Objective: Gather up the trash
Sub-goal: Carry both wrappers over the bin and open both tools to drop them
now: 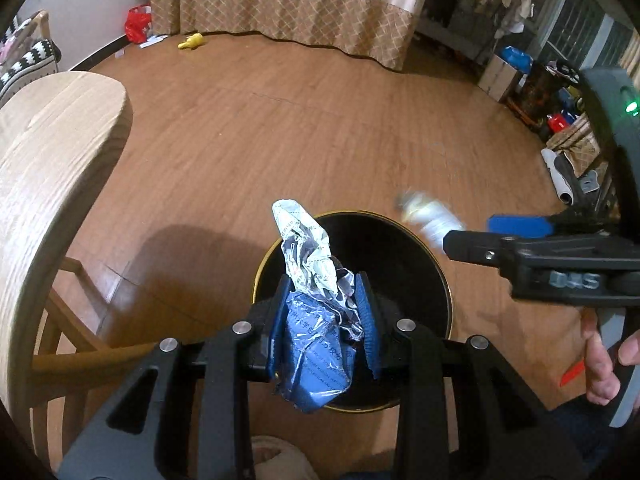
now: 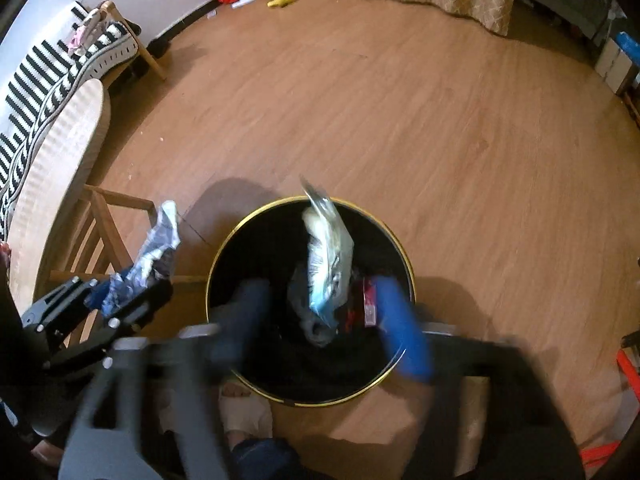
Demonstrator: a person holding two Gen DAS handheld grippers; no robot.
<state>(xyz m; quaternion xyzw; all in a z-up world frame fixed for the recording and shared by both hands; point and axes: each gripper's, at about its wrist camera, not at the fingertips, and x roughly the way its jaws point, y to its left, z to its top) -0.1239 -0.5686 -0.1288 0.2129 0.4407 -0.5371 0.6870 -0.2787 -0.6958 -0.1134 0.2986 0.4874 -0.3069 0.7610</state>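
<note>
Both claws over the bin; right-hand wrapper dropping, left-hand wrapper not yet let go.

Wood floor (image 2: 460, 128) carries everything here; round pale wooden desk (image 1: 52, 184) stands at its left edge, nothing on it in view. Black gold-rimmed trash bin (image 2: 256, 224) sits on the floor just beside the desk, some trash already at its bottom. Left claw (image 1: 322, 320) is partly closed, pads pressing a crumpled blue-and-silver wrapper (image 1: 310, 264) held over the bin's near rim. Right claw (image 2: 324, 320) stands wide apart, gripping nothing; a white-and-blue wrapper (image 2: 326, 260), blurred, hangs free between its fingers above the bin mouth, judged mid-fall. Left to do: release the left wrapper. On the far floor by the curtain, a red bag (image 1: 138, 24) and a small yellow object (image 1: 192, 41) remain, possibly trash.
</note>
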